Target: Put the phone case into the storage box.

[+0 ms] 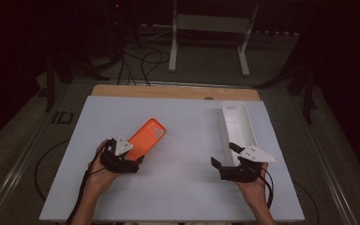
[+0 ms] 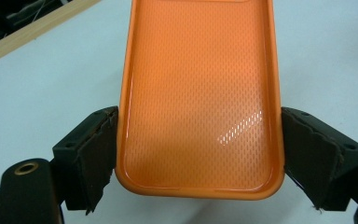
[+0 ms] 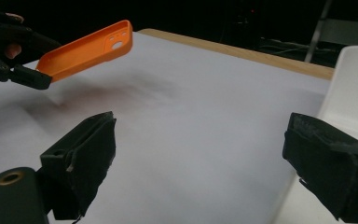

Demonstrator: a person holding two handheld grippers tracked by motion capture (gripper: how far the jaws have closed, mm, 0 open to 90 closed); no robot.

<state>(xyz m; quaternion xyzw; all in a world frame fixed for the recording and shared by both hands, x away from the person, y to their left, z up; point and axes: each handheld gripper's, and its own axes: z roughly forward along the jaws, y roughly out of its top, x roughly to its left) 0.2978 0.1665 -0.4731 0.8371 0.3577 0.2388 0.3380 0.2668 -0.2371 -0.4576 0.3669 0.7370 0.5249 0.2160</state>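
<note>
Left gripper [image 1: 138,161] at about 7 o'clock on the white table [image 1: 183,197], jaws pinching the near end of the orange phone case [image 1: 146,136] across its width; in the left gripper view the pads press both long edges of the case [image 2: 200,93], open inner side up, dotted texture showing. Right gripper view shows the case [image 3: 86,49] lifted off the table, tilted, camera cutout at the far end, only its shadow below. Right gripper [image 1: 222,165] at about 5 o'clock, jaws spread wide with nothing between them [image 3: 196,154]; it sits just beside the near end of the white tray [image 1: 236,124], and I cannot tell if it touches. Tray is long and narrow, running toward 1 o'clock, looks empty. Wooden table edge [image 1: 173,90] at 12 o'clock, white stand [image 1: 211,28] and cables on the floor [image 1: 145,63] behind it. Step in hand is probably carrying the case over to the tray. To do it well: keep the squeeze steady, since soft case walls could bow and slip; keep it level-ish; swing toward 3 o'clock; line up the case's long axis with the tray before lowering; right gripper could steady the tray's near end so it does not slide
</note>
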